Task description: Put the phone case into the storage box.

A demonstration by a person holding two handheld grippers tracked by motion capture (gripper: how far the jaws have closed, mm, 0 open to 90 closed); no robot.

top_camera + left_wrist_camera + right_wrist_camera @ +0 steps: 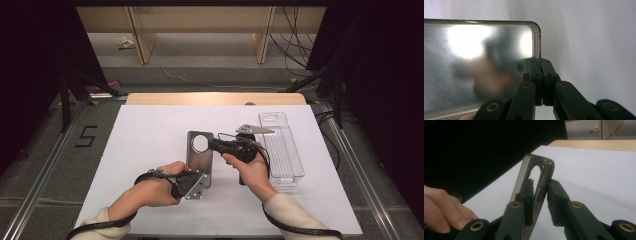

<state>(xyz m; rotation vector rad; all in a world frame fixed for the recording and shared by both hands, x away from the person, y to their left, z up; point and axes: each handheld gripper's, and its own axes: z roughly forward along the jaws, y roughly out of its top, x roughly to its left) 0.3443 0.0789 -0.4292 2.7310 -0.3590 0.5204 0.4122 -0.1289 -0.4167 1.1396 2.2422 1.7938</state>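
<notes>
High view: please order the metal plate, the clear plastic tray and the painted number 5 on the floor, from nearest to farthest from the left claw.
1. Metal plate: clamped in the left claw, at its near corner.
2. Clear plastic tray: on the table's right side, beyond the right claw.
3. Number 5: on the floor, left of the table.

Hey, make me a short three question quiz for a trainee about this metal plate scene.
1. True or false: the left hand-held gripper is shut on an edge of the flat grey metal plate with a round hole.
2. What lies right of the plate: A, a clear plastic tray; B, a red bowl?
3. Which end of the plate does the right hand-held gripper straddle?

Key: 1 true. 2 A. 3 the end with the hole, jaws not fully closed.
</notes>
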